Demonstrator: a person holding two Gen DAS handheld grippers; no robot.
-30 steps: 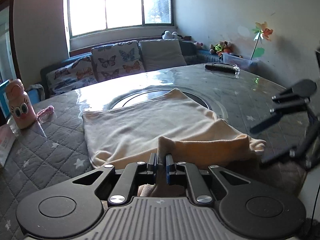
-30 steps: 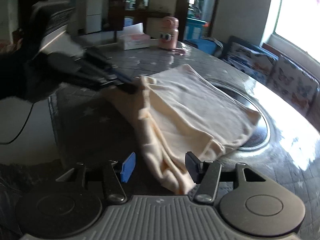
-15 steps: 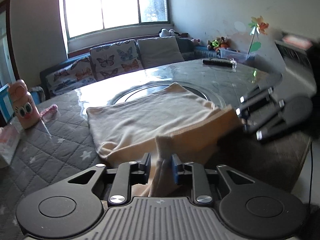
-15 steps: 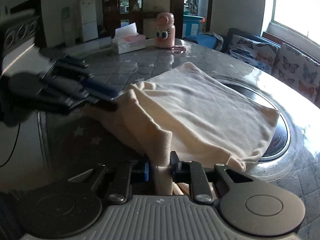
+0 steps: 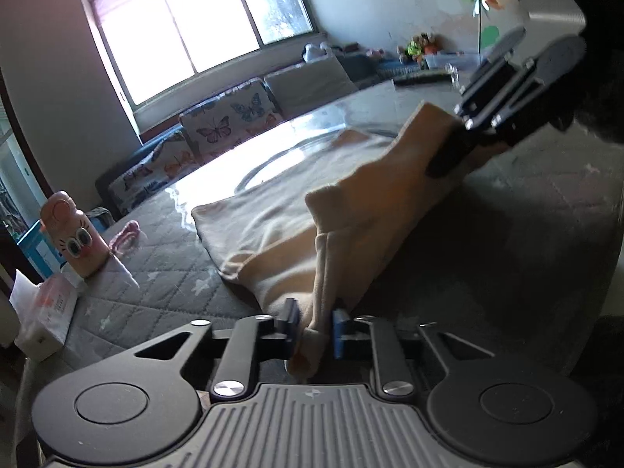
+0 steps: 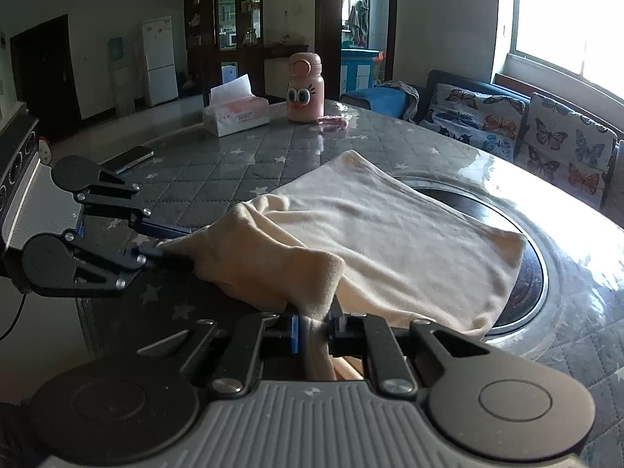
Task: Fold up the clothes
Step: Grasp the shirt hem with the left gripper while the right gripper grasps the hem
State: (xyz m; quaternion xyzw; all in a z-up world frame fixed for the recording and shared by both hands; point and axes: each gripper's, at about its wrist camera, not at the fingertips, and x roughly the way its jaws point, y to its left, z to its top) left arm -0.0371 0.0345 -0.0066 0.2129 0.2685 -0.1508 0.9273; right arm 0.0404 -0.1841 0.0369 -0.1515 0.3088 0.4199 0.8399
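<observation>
Both are clamped on the cream garment point(image 6: 390, 230): the left hand-held gripper point(image 5: 316, 321) pinches one near corner and the right hand-held gripper point(image 6: 314, 325) pinches the other. That near edge is lifted off the table point(image 6: 234, 156). The rest lies flat, with the pink bottle point(image 6: 305, 87) beyond the garment.

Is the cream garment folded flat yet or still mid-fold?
Mid-fold. The cream garment has its near edge lifted off the table, pinched by the left gripper and right gripper; the far part lies flat.

garment point(image 6: 390, 230): cream | table point(image 6: 249, 156): grey quilted, white stars | bottle point(image 6: 305, 87): pink, cartoon eyes | cushions point(image 6: 561, 148): butterfly print
</observation>
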